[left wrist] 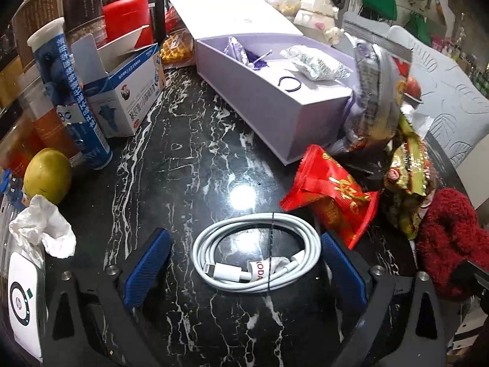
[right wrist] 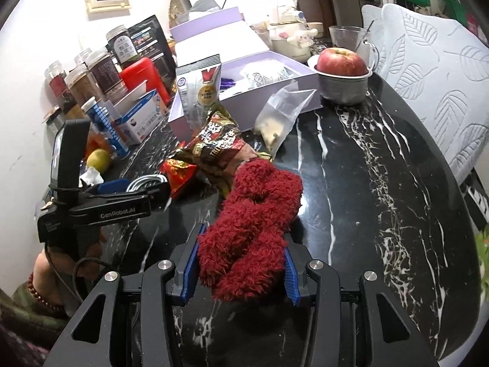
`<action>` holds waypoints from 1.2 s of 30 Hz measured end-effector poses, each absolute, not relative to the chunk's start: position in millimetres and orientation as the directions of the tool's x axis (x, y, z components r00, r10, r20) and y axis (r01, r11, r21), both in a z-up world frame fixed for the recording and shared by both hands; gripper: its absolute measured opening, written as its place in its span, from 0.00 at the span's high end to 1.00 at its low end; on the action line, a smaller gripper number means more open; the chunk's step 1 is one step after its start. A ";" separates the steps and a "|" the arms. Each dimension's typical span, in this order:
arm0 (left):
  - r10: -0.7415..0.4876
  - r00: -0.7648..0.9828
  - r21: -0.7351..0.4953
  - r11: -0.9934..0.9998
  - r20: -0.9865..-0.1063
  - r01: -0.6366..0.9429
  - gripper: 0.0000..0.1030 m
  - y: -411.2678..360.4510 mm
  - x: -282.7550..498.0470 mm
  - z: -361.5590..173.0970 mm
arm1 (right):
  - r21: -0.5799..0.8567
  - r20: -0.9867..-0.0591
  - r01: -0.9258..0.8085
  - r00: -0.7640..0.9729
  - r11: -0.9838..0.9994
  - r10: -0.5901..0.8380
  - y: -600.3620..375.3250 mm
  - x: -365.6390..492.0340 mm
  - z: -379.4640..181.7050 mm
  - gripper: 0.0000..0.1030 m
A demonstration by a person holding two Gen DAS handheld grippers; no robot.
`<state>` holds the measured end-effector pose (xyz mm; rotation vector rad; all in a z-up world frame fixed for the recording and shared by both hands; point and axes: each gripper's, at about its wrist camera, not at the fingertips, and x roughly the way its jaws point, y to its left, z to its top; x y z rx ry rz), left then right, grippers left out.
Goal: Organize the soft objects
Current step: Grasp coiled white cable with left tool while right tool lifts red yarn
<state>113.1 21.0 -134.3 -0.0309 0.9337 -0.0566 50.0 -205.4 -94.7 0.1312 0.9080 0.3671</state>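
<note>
Down on the black marble table (left wrist: 189,140), the left gripper (left wrist: 244,269) stands with its blue pads (left wrist: 146,269) spread to either side of a coiled white cable (left wrist: 256,257); the coil lies flat between them, the right pad just beside its edge, the left pad apart from it, so nothing is pinched; a white label band and a thin dark tie wrap the coil. Meanwhile the right gripper (right wrist: 241,272) is pressed onto a fuzzy red sock (right wrist: 250,223), its pads squeezing the near end while the rest bunches forward over the tabletop; in the left wrist view the same sock (left wrist: 446,244) shows at the right edge, near the snack pile. Just beyond the cable lies a red snack packet (left wrist: 330,192), and behind it a heap of foil bags (left wrist: 379,98) leans against an open lilac box (left wrist: 275,104); inside the box sit a purple hair tie (left wrist: 289,83), a patterned white pouch (left wrist: 318,62) and a small purple wrapper. At the left stand a blue tube (left wrist: 70,91), an opened carton (left wrist: 128,91), a yellow-green fruit (left wrist: 47,174) and a crumpled white tissue (left wrist: 42,226); in the right wrist view an apple (right wrist: 341,61) rests on a metal bowl (right wrist: 343,88), beside a clear zip bag (right wrist: 281,113); a hand (right wrist: 61,257) with a bead bracelet grips the left tool's handle.
</note>
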 end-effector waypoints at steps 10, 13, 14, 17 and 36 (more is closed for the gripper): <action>-0.159 0.582 -0.109 0.987 -0.798 0.119 0.25 16.5 87.2 -127.3 | 0.263 -0.741 -0.242 0.568 0.934 0.357 -208.8 40.8 -94.0 0.57; -0.211 0.564 -0.143 0.976 -0.798 0.163 0.25 11.3 72.2 -125.1 | 0.265 -0.742 -0.238 0.569 0.935 0.355 -212.0 36.2 -94.0 0.57; -0.222 0.559 -0.147 0.973 -0.799 0.177 0.25 8.4 66.7 -124.5 | 0.266 -0.742 -0.236 0.569 0.935 0.355 -213.1 34.4 -94.2 0.57; -0.253 0.539 -0.147 0.961 -0.804 0.232 0.25 -4.9 48.5 -123.4 | 0.262 -0.745 -0.237 0.567 0.936 0.352 -216.1 28.4 -94.5 0.57; -0.180 0.576 -0.032 0.966 -0.797 0.257 0.25 -27.3 28.3 -129.3 | 0.215 -0.761 -0.206 0.577 0.955 0.296 -214.0 26.7 -116.7 0.36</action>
